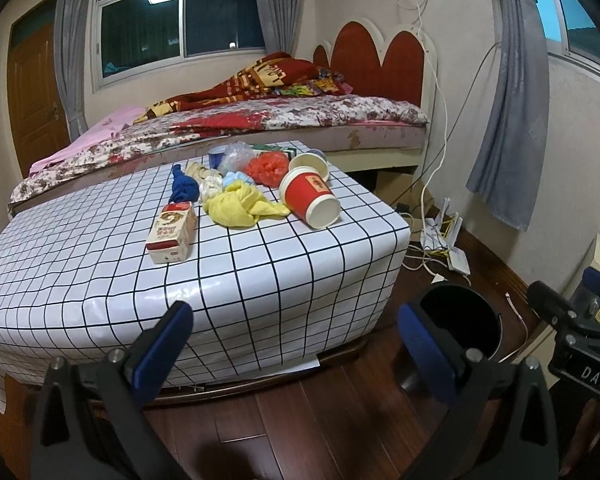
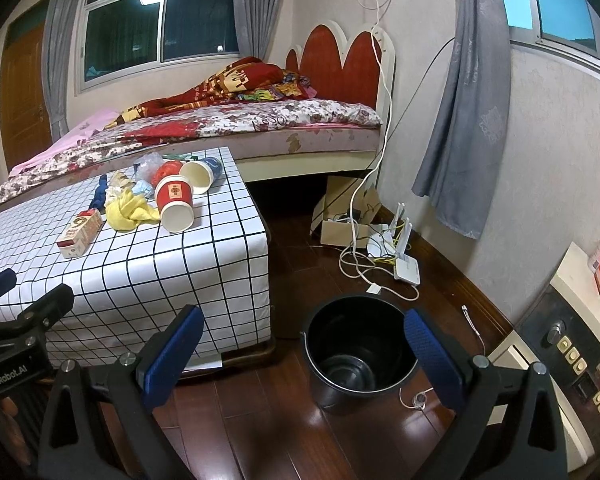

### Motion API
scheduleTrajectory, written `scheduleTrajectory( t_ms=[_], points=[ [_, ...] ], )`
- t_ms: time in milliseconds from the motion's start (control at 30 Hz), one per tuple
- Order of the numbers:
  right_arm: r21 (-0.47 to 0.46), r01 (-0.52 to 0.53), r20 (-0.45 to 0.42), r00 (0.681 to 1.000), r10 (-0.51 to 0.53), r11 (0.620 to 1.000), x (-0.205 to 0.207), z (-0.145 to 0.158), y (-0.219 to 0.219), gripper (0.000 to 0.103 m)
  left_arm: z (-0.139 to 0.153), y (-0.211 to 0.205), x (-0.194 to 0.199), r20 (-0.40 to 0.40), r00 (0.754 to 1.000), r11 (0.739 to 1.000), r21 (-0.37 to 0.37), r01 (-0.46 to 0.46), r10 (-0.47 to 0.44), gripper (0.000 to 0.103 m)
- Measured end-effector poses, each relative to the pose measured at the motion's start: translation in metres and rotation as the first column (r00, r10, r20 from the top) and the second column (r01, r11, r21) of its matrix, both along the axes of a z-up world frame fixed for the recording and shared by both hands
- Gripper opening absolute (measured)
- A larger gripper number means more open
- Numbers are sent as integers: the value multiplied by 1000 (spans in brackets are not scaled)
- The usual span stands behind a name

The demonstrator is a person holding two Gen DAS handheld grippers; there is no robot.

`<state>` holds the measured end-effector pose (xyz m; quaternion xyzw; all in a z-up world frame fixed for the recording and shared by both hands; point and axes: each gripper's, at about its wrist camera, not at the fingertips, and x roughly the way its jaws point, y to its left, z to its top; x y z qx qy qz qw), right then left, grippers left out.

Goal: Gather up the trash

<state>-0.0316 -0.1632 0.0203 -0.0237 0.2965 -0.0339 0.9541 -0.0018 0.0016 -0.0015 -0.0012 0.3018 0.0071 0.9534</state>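
Bedroom, night; dark windows [image 1: 180, 16] with grey curtains [image 2: 464, 100]; bed [image 1: 280, 120] with red scalloped headboard [image 2: 340, 64] against pale wall; dark wood floor [image 2: 292, 272]; brown door [image 1: 32, 96] left; table [image 1: 80, 280] in white grid cloth.

Both wrist views face the bed [image 1: 284, 128]; sharing table [image 2: 140, 264] and bin [image 2: 358, 344].
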Motion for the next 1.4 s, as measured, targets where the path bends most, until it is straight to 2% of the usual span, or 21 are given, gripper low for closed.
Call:
scheduleTrajectory(
  t_ms=[1400],
  points=[
    [11, -9, 1, 1000, 9, 1000, -2, -1, 2, 102, -4, -2, -2, -4, 1000, 1000, -1, 2, -2, 102]
  ],
)
